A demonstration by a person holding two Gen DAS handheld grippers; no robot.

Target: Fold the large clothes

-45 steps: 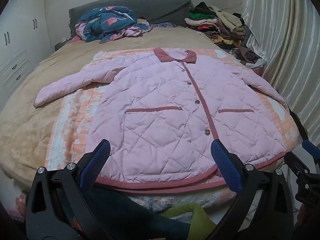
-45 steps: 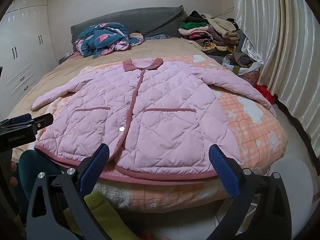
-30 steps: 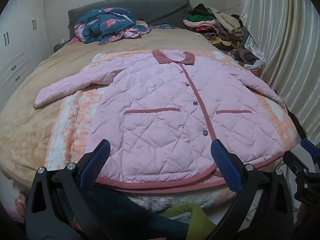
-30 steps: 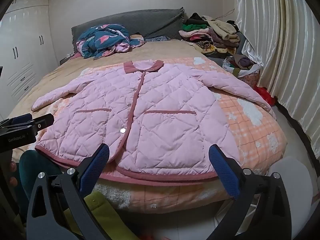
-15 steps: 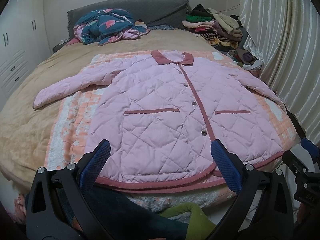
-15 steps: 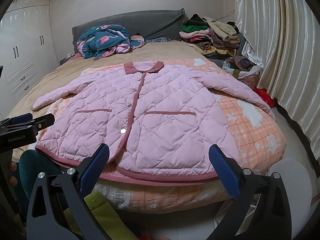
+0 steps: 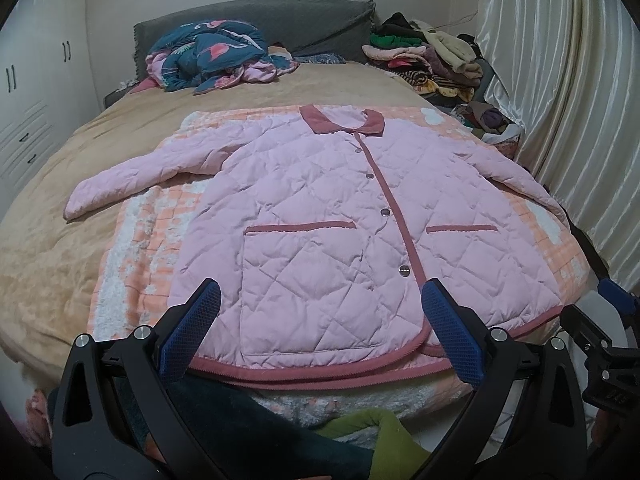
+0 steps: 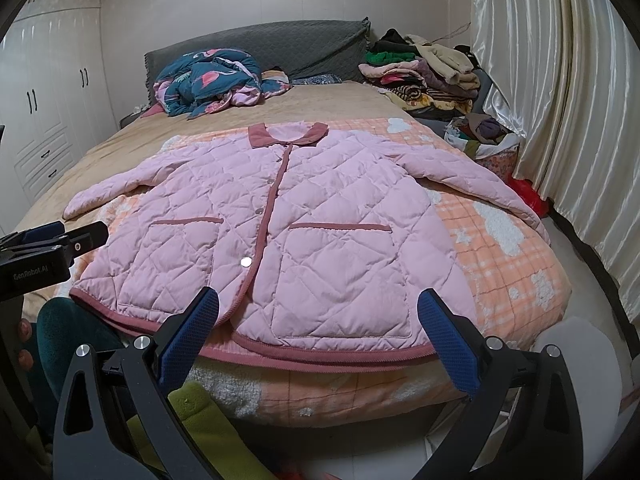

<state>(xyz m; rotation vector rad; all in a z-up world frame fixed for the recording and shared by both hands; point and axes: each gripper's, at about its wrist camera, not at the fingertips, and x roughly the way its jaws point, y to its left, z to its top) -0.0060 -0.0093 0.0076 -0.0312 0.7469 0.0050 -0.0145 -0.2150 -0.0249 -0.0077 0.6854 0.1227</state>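
A pink quilted jacket (image 7: 320,216) (image 8: 304,216) with a dark pink collar and trim lies flat and buttoned on the bed, front up, both sleeves spread outward. Its hem runs along the near edge of the bed. My left gripper (image 7: 320,332) hangs open just in front of the hem, level with the left pocket, holding nothing. Over by the right pocket, my right gripper (image 8: 318,332) is open too, before the hem and empty. Each gripper shows at the edge of the other's view.
The jacket rests on an orange and white checked blanket (image 8: 512,264) over a tan bedspread (image 7: 48,216). A blue patterned quilt (image 7: 212,54) lies bunched at the headboard. Folded clothes (image 8: 424,68) are piled at the far right, beside curtains (image 8: 560,100). White wardrobes (image 8: 44,96) stand left.
Both grippers have drifted slightly, so the jacket sits a little differently in view. The jacket itself has not moved, and both grippers stay open.
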